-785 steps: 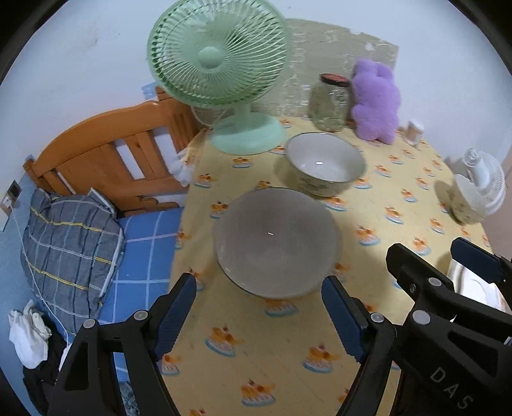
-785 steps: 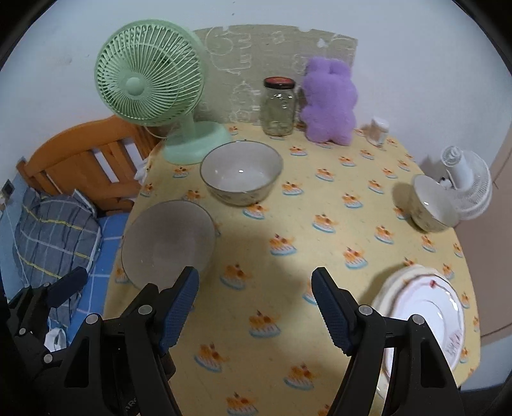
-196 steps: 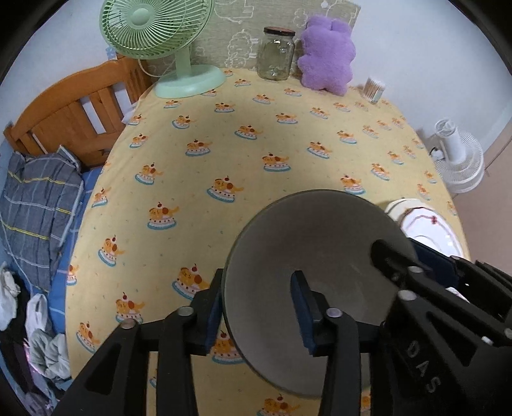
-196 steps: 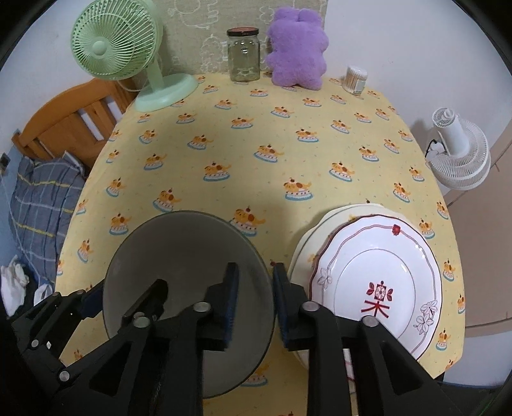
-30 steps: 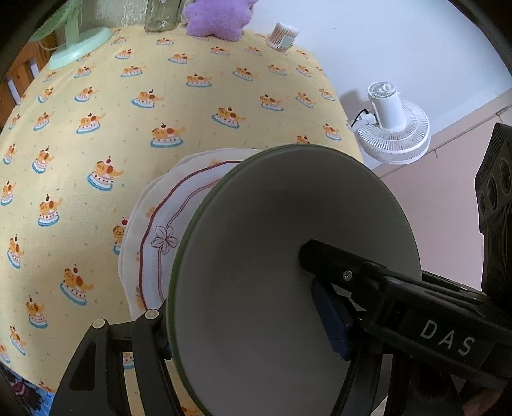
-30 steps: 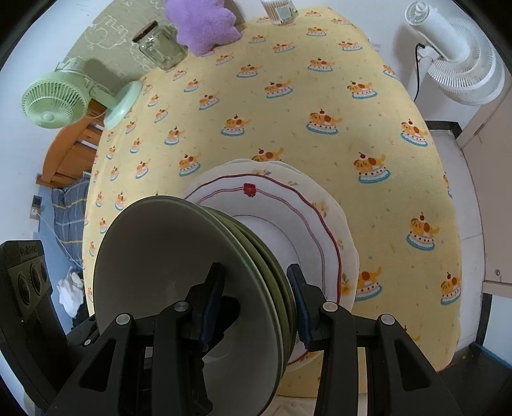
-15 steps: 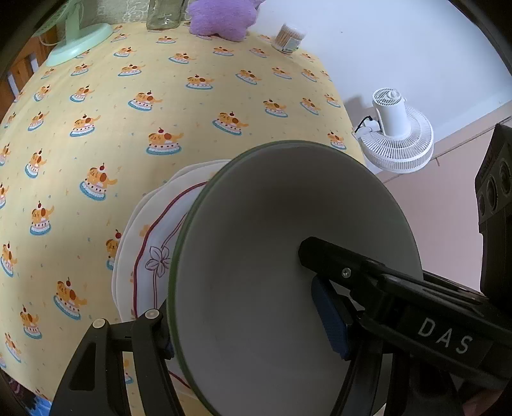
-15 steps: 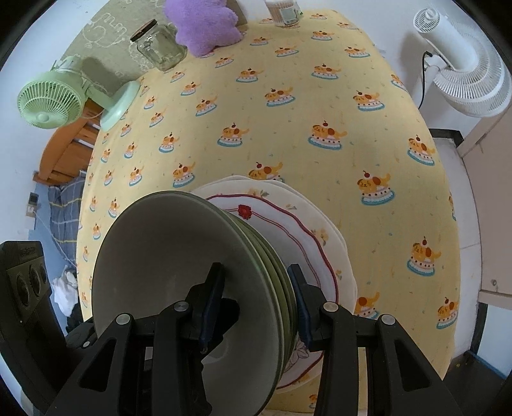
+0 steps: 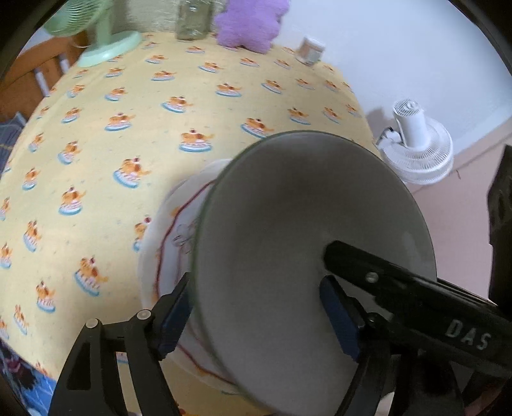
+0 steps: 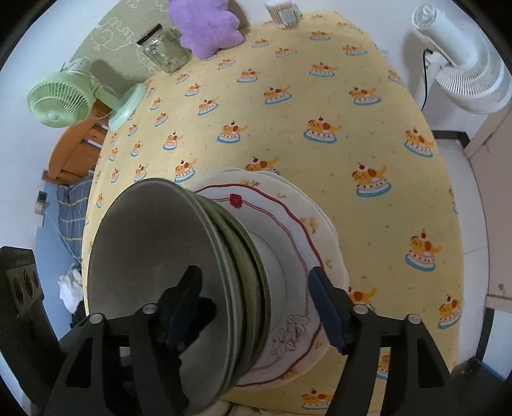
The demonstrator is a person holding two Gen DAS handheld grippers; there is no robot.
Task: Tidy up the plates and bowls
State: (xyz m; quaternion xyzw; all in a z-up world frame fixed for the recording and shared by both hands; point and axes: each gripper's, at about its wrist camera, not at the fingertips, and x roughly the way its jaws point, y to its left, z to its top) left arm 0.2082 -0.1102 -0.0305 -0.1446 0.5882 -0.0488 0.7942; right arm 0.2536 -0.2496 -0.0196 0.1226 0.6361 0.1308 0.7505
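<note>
A stack of nested grey-green bowls [image 10: 144, 256] rests tilted on white plates with a red rim line [image 10: 288, 224], near the front edge of the yellow tablecloth [image 10: 320, 96]. My right gripper [image 10: 256, 310] straddles the stack's rim with its jaws opening. One finger is inside the top bowl, and the other pad [image 10: 326, 313] stands clear of the stack. My left gripper [image 9: 256, 316] straddles the opposite rim of the top bowl [image 9: 304, 240], its jaws also opening. One of its pads [image 9: 339, 316] is inside and one is outside, neither pressing. The plates [image 9: 169, 230] show to the left of the bowl.
At the table's far end stand a green desk fan [image 10: 60, 99], a glass jar [image 10: 166, 54], a purple plush toy [image 10: 208, 25] and a small white container [image 10: 283, 9]. A white floor fan [image 10: 464, 64] stands beyond the right table edge. A wooden bed frame [image 10: 73, 150] is on the left.
Both grippers' jaws have spread wider around the bowl rims, letting go of the stack. The bowls sit on the plates. The left view has tilted up a little.
</note>
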